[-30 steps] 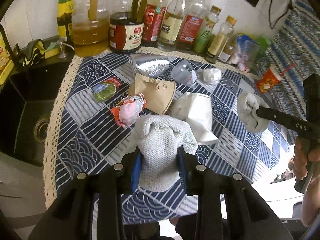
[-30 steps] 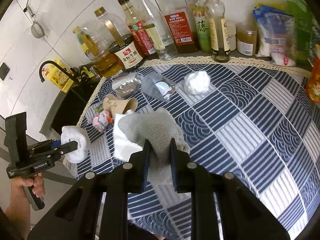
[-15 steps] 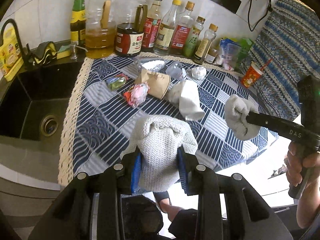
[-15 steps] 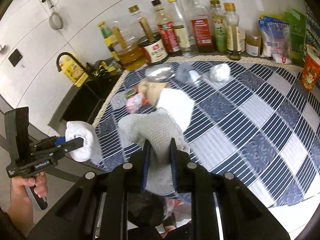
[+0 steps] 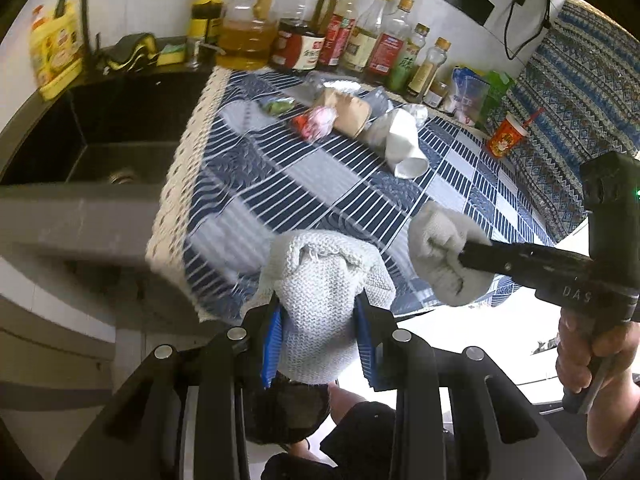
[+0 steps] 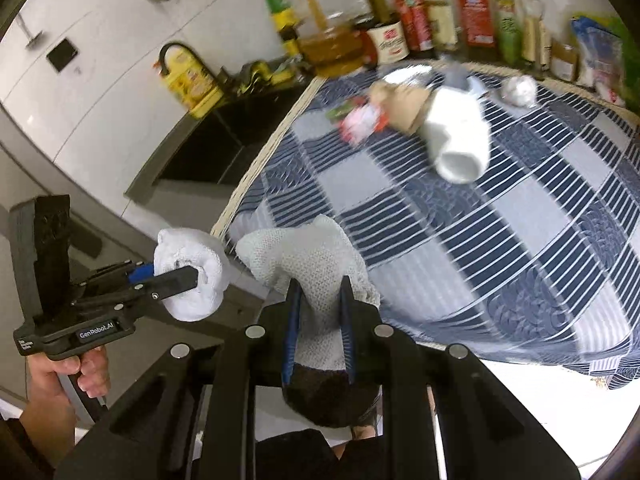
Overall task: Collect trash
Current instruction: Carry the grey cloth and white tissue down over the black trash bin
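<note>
My left gripper (image 5: 318, 312) is shut on a white knitted cloth (image 5: 324, 280), held off the near edge of the table; it also shows in the right wrist view (image 6: 188, 276). My right gripper (image 6: 318, 304) is shut on a grey knitted cloth (image 6: 308, 256), also seen in the left wrist view (image 5: 444, 256). Trash lies on the blue patterned tablecloth (image 5: 304, 200): a white paper cup (image 5: 402, 148), a brown paper cup (image 5: 348, 114), a red-pink wrapper (image 5: 316, 126), a green wrapper (image 5: 276, 106), a crumpled tissue (image 6: 518, 90).
A row of sauce and oil bottles (image 5: 320, 36) stands along the wall. A black sink (image 5: 92, 136) lies left of the table. A red drink cup (image 5: 508, 140) stands at the far right. A dark object (image 5: 288, 412) sits below the grippers.
Both grippers have pulled back from above the table to beyond its near edge, each still holding its cloth. The trash on the table has not moved.
</note>
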A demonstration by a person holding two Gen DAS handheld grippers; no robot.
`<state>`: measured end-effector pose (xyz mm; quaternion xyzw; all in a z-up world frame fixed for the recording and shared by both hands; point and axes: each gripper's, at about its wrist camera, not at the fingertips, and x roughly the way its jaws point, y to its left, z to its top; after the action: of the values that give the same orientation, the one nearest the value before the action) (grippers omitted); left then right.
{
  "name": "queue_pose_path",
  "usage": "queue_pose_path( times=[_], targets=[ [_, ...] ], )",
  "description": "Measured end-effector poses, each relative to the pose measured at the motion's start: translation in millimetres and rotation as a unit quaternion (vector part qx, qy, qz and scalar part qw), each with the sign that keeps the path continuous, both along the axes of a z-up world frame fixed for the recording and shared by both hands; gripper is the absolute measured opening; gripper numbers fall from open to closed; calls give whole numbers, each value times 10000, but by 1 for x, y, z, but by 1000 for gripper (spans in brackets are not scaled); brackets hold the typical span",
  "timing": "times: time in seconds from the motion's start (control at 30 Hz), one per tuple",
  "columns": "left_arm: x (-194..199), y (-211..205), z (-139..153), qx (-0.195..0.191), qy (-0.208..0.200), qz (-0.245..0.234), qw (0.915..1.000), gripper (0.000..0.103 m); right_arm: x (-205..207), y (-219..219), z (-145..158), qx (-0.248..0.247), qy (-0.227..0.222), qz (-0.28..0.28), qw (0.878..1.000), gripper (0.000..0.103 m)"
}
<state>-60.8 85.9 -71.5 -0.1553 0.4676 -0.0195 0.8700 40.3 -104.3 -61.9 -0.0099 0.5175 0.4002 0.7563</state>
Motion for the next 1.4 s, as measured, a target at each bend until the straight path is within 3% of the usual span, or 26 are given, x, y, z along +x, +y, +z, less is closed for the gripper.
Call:
queue_pose_path(
  times=[0.27, 0.5, 0.73, 0.87, 1.1, 1.4],
  targets=[
    [-35, 18, -31, -143, 306, 200, 9992, 30, -34, 27, -25, -193, 153, 302, 9992, 20],
    [-58, 31, -78, -452, 664, 430, 9958, 30, -53, 41, -73, -471, 522, 440, 9966, 21],
    [-64, 36, -133, -737, 1117, 573, 9893, 30, -55, 50, -139, -835, 1051, 357, 9903, 21],
    [-66, 40, -172, -936, 1448, 648, 9829, 30, -49, 48, -175, -936, 1592, 156, 9827, 21],
    [-67, 34, -230, -1151, 1865, 741, 9729, 30, -45, 54, -229, -1195, 1817, 7, 9761, 21],
    [-68, 34, -303, -1227, 2326, 947, 9601, 31, -46, 53, -322, -1392, 2592, -495, 9545, 21]
  ],
)
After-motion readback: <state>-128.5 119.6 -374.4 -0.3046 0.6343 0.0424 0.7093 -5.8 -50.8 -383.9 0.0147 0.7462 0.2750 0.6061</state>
